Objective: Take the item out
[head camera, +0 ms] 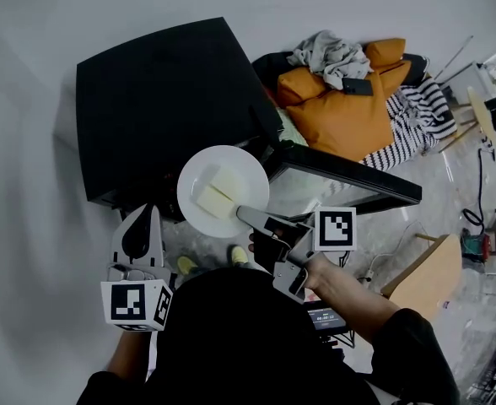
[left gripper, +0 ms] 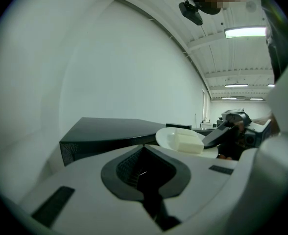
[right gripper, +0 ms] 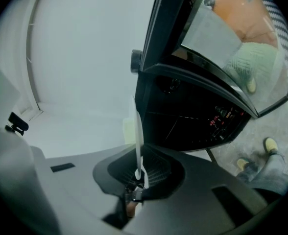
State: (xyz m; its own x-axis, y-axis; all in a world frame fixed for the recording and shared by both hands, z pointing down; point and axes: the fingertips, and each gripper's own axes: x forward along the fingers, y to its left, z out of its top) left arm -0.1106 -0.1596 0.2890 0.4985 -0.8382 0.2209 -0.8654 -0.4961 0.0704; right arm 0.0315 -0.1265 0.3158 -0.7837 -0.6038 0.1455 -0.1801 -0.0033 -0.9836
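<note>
Head view: white plate point(head camera: 231, 163) of pale blocks point(head camera: 217, 194) just outside the microwave point(head camera: 164, 99), right claw point(head camera: 252, 219) pinching its near rim; left gripper view: left claw point(left gripper: 144, 173) pressed together, empty, farther off; right gripper view: plate edge-on between pads.

Black oven point(head camera: 164, 108), surroundings.
Left of it: bare pale surface, open passage.
Front: mouth barred by the open door point(head camera: 349, 184) swung out to the right, and by a white plate point(head camera: 223, 191) (rim pinched in the right gripper point(head camera: 252, 219)).
Right: crowded with orange cushions point(head camera: 349, 108) and striped cloth point(head camera: 417, 116).
Front-right: wooden chair point(head camera: 425, 272).
</note>
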